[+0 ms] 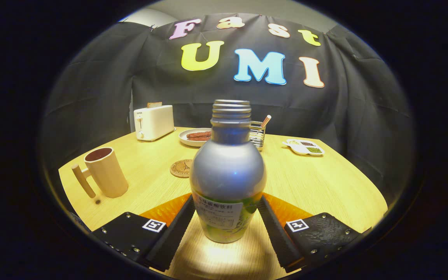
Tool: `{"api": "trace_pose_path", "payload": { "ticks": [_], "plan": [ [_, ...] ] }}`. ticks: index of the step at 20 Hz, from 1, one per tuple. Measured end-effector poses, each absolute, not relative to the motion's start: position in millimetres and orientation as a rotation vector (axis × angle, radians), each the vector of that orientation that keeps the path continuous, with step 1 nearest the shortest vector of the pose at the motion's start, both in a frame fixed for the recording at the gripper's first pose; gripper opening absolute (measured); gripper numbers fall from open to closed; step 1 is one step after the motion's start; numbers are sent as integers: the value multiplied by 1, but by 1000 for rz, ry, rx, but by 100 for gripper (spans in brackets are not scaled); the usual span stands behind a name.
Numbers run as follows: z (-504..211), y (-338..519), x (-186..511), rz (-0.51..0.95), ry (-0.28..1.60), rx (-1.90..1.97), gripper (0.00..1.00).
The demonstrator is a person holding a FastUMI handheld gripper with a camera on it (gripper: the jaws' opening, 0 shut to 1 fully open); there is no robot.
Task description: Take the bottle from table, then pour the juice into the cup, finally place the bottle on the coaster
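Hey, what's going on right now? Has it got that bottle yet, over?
Gripper closed around bottle, both fingers against its lower sides. Bottle upright, cap off, base near tabletop. Cup ahead left, coaster just behind bottle. Path to cup open.

The bottle [227,171] was matte silver above a green-and-white label. The cup [106,172] was pale tan wood, dark inside. The worktop [325,182] showed light yellow woodgrain; the coaster [181,168] brown; the toaster [154,122] cream.

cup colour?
Light tan, wood-like, with a dark inside; clearest in the gripper view: cup.
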State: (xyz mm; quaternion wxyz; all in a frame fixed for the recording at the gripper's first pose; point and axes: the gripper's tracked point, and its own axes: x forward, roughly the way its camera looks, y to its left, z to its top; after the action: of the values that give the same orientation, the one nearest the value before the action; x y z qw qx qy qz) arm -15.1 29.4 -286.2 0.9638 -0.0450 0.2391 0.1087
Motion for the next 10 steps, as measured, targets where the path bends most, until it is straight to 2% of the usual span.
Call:
{"api": "trace_pose_path", "payload": {
  "ticks": [3, 5, 6, 10],
  "plan": [
    [-288, 33, -18, 228, 506, -83, 97],
    [-287, 30, -17, 210, 509, -77, 92],
    [-289, 31, -15, 207, 523, -68, 81],
    [-286, 37, -13, 214, 569, -103, 75]
  ]
}}
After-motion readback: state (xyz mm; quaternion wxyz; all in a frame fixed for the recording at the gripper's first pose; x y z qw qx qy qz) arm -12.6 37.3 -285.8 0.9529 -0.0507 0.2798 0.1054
